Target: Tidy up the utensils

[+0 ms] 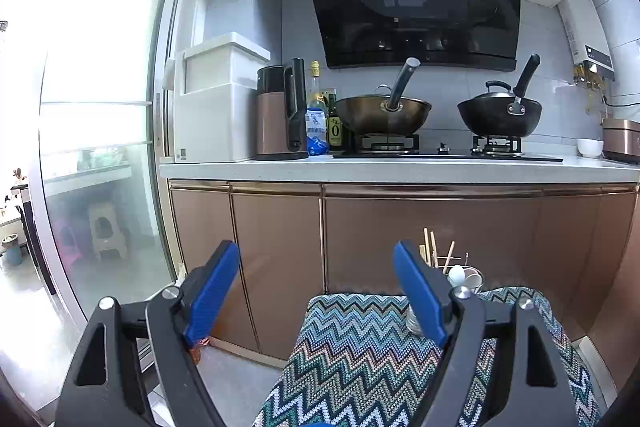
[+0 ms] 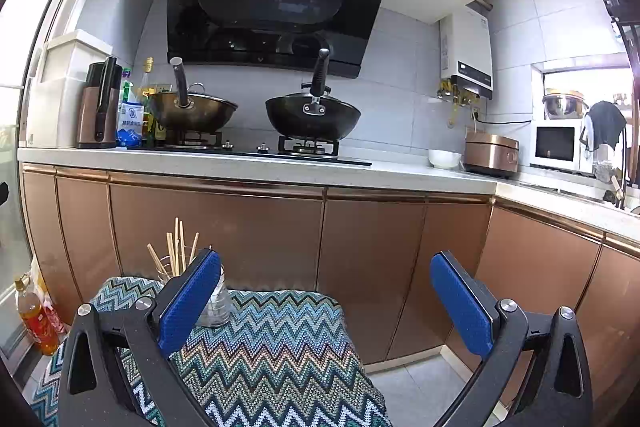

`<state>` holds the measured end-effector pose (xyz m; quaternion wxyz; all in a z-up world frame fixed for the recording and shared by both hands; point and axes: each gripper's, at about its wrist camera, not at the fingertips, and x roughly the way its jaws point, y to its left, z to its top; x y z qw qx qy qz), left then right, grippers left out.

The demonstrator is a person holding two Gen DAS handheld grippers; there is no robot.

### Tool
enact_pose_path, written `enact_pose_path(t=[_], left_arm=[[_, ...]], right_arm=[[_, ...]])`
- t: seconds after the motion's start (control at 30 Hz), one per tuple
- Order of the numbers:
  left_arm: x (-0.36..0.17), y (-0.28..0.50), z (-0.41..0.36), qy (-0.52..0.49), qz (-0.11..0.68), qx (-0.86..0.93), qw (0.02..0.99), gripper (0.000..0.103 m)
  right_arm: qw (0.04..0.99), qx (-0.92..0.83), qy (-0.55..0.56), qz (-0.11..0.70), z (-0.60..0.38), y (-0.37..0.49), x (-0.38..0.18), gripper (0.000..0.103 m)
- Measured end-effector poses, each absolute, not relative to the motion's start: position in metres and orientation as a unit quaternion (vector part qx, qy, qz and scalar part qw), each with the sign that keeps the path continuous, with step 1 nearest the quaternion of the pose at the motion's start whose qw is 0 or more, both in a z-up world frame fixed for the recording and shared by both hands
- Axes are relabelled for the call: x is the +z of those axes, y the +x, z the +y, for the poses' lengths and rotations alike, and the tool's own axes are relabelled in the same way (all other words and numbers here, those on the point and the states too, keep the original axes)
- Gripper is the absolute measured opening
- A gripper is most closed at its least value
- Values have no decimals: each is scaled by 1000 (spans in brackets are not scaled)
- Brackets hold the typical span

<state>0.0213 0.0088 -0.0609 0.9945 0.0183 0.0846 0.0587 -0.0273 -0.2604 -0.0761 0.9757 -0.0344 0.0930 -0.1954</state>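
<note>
I hold the left gripper and right gripper level, jaws wide and empty, over the zigzag cloth; chopsticks stand lower left, open floor lower right.

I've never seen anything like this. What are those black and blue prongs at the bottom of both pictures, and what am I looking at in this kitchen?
No robot here: a person carries a hand-held grasping tool in each hand, each with a wide-angle camera looking forward along its two blue-padded fingers. One picture comes from the left tool, the other from the right tool. Both are open and hold nothing.

Just ahead lies a surface under a zigzag cloth. On it stands a clear holder with wooden chopsticks sticking up. The left view also shows white spoons beside them.

Behind is a counter with two woks on a stove under a black hood.
</note>
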Motion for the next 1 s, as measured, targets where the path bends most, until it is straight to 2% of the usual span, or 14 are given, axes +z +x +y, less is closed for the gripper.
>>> enact_pose_path(t=[1.0], left_arm=[[-67,19,5,23,94,57,994,79]], right_arm=[[976,-189,-45,102,-249,-26,-82,103]])
